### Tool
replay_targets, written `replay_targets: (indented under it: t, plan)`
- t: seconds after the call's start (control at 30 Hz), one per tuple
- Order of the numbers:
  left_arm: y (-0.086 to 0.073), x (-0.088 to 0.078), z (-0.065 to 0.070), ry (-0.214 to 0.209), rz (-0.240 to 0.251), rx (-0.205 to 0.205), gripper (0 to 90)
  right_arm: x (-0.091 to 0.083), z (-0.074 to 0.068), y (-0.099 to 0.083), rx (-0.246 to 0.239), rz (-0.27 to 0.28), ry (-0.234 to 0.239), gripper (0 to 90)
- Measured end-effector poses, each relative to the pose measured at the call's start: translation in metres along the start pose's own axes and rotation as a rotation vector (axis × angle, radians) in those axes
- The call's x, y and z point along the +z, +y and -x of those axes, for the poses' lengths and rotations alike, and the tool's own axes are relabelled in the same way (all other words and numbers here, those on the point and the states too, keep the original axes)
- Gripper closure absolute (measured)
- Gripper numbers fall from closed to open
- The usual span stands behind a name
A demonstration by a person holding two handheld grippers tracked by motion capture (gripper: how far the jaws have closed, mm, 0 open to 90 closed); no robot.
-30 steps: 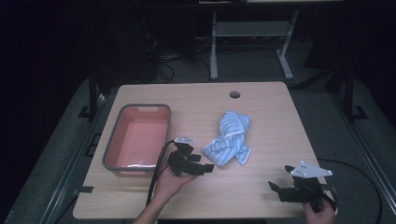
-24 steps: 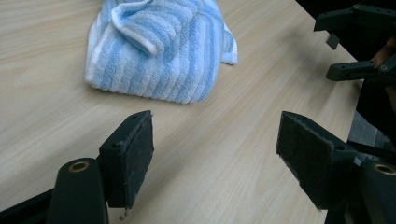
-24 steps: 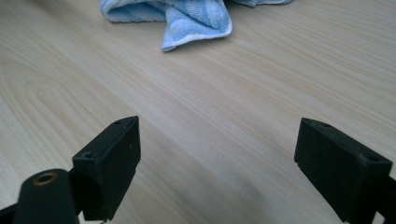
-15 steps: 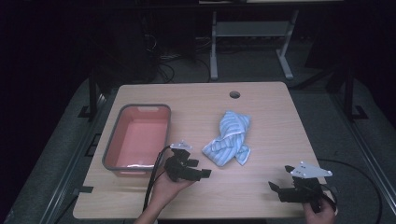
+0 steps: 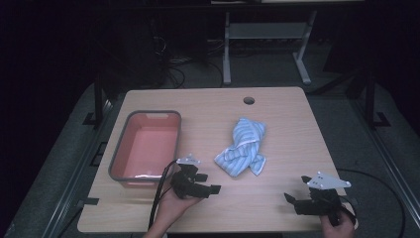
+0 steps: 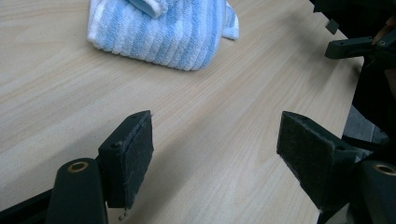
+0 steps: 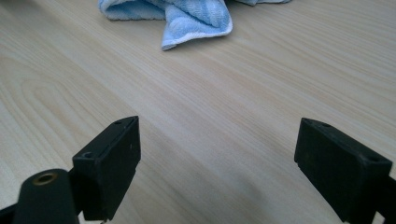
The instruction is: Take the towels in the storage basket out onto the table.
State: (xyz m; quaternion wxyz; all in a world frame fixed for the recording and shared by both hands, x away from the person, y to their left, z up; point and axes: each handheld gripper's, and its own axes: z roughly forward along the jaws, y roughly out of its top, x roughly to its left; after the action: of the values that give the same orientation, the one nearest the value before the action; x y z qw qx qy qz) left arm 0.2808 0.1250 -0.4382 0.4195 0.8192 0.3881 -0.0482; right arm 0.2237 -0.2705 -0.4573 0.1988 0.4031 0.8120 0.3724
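The left gripper [image 5: 204, 188] rests low over the near edge of the table [image 5: 287, 124], held in a hand [image 5: 171, 210] that comes in from the bottom. Its jaws stand wide apart with only bare wood between them, as the left gripper view makes plain. That view also catches the towel [image 6: 159, 30] just ahead of the jaws, a blue and white striped bundle with a folded, ribbed edge, and at its right edge a dark part of what is probably the other gripper, too cut off to be sure.

The right gripper [image 5: 297, 202] sits near the table's near right corner, with a grey plate on top. Its jaws are also spread wide and hold nothing; the right gripper view shows a loose corner of the towel [image 7: 196, 21] farther off across the wood.

From the high view the towel [image 5: 242, 146] lies crumpled near the middle of the table, between the two grippers and farther back, closer to the left one. A tub [image 5: 119, 158] with a grey rim and pink inside stands at the left, just beside the left gripper. A round hole [image 5: 248, 100] sits near the table's far edge.
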Motion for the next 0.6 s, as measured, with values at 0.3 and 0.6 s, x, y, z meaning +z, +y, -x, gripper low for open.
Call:
replay_targets:
  t: [0.3, 0.6]
  plan:
    - [-0.009, -0.006, 0.003, -0.003, 0.006, 0.007, 26.7, -0.001, -0.002, 0.0, -0.004, 0.0, -0.001, 13.9]
    - [-0.019, -0.007, 0.006, 0.004, 0.014, 0.01, 26.7, 0.0, -0.006, 0.001, -0.005, -0.005, -0.006, 13.9]
